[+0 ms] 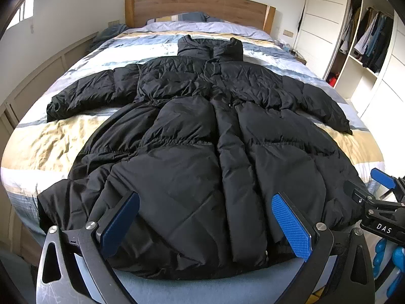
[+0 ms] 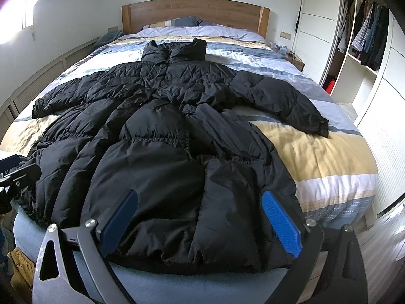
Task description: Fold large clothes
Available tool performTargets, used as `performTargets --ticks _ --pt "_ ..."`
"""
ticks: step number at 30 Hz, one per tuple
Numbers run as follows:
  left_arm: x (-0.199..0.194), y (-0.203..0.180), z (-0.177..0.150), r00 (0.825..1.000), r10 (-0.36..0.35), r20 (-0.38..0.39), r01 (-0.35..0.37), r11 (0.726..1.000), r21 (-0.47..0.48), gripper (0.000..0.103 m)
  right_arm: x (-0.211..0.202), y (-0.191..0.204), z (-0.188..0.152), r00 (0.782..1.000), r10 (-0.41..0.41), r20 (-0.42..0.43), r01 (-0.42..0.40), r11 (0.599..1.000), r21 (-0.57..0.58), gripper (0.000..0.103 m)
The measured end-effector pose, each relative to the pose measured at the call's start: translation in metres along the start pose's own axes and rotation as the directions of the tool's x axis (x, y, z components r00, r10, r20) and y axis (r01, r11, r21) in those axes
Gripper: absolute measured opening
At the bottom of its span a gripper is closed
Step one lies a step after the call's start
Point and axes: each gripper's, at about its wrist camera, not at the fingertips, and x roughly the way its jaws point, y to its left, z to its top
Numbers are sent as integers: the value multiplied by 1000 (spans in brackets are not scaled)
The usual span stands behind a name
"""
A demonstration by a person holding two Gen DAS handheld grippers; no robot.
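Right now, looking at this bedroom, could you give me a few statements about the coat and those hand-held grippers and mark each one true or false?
1. The black puffer coat lies spread out on the bed. True.
2. Both sleeves are folded across the chest. False: both sleeves stretch outward to the sides.
3. The left hand-held gripper is open, holding nothing. True.
4. The right hand-held gripper is clamped on the hem. False: it is open, with the hem lying loose.
5. The wardrobe holds hanging clothes. True.
6. The headboard is white metal. False: it is brown wood.
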Motion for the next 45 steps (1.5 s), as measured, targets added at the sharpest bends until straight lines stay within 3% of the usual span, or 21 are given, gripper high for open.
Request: performTargets --ticks 23,31,36,40,45 --pt "-2 -16 36 1000 19 5 -19 1000 7 102 12 -16 38 998 59 13 -59 998 21 100" --pt "-11 -11 93 999 -25 44 24 1000 3 102 28 -46 75 995 87 55 -94 987 129 100" --pt "-15 -1 139 993 -14 121 15 1000 -7 102 63 -100 105 991 114 70 -130 941 312 100" --pt "-10 14 172 986 23 167 -18 999 -29 102 107 -153 110 986 149 73 -166 864 476 100" --pt "18 37 193 988 63 142 -54 996 -65 102 169 -211 102 984 170 43 -159 766 623 100"
